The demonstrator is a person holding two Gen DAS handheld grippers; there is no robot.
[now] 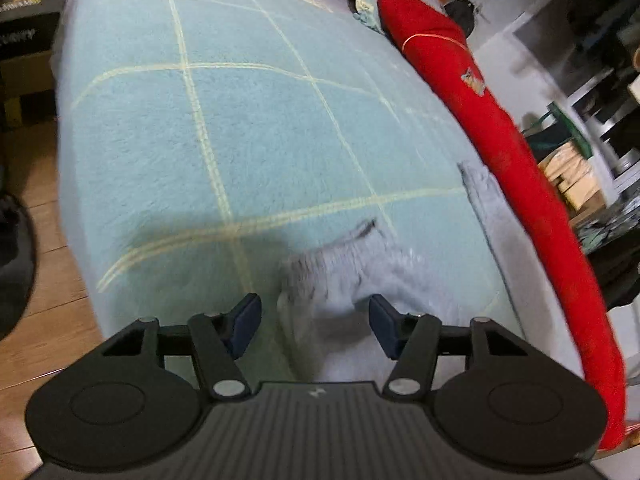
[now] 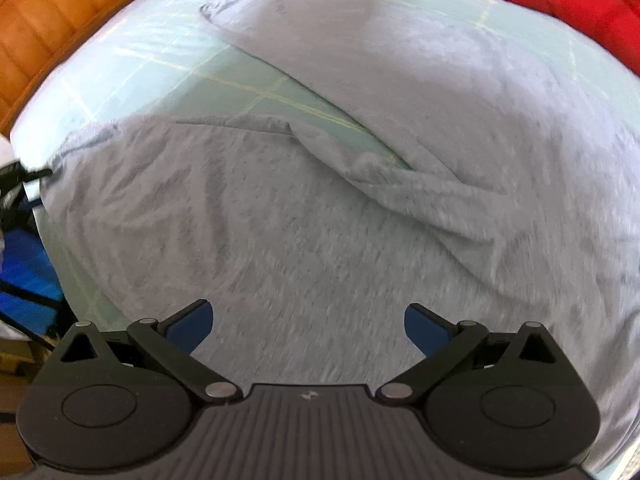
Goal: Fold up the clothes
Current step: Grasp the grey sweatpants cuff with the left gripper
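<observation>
A light grey garment lies spread on a pale blue blanket with yellow grid lines. In the right wrist view the garment (image 2: 320,220) fills most of the frame, with a sleeve (image 2: 360,64) stretched toward the far side. My right gripper (image 2: 308,326) hovers over the garment's body, open, nothing between its blue pads. In the left wrist view a bunched corner of the grey garment (image 1: 336,276) sits between the fingers of my left gripper (image 1: 315,314). The jaws stand apart and the pads do not visibly press on the cloth. Another grey strip (image 1: 484,200) runs along the blanket's right side.
A red cloth (image 1: 492,132) lies along the far edge of the blue blanket (image 1: 240,128). A brown headboard (image 2: 48,20) stands beyond the bed. Wooden floor (image 1: 44,320) and dark boxes show at left, cluttered shelves (image 1: 592,120) at right.
</observation>
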